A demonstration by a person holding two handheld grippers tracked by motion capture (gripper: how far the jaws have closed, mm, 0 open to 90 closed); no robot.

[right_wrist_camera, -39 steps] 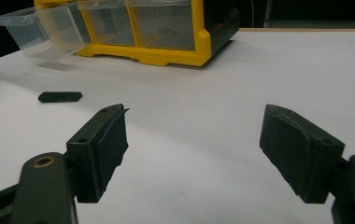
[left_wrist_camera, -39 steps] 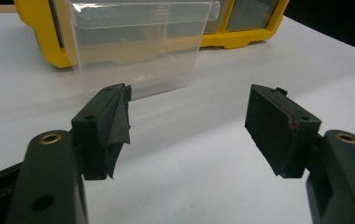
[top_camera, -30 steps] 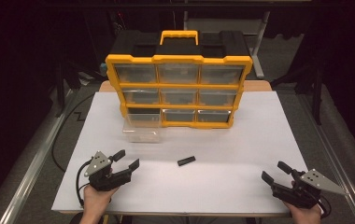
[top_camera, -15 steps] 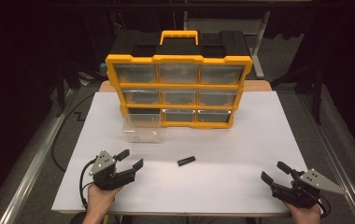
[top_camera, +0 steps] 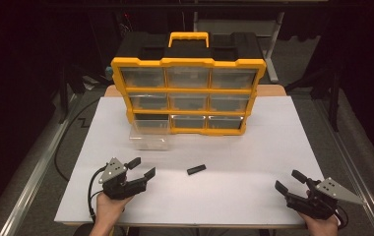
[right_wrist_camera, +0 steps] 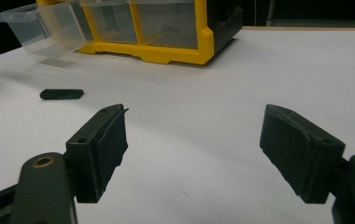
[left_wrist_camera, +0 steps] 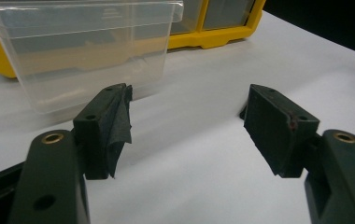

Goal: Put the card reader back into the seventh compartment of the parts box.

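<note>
My left tongs sit low at about 7 o'clock on the white table sheet, jaws spread wide, nothing between them, pointing toward 1 o'clock. In the left gripper view the gap between my jaws is bare white surface, and the clear plastic drawer stands close ahead at 11 o'clock, empty as far as I can tell, pulled out of the cabinet and resting on the table. My right tongs are at 5 o'clock near the table's front edge, also spread, empty, pointing toward 10 o'clock. Small black block lies flat on the sheet near the middle, between the two tongs, nearer the left, touching neither. From the right gripper view the block lies at 10 o'clock, well ahead of the left jaw tip. Yellow-and-black drawer cabinet stands upright at 12 o'clock on the far half of the table, three rows of three clear drawers; bottom-left slot is open and dark, and the loose drawer sits just in front of it, touching or nearly touching the cabinet base, cannot tell which.
</note>
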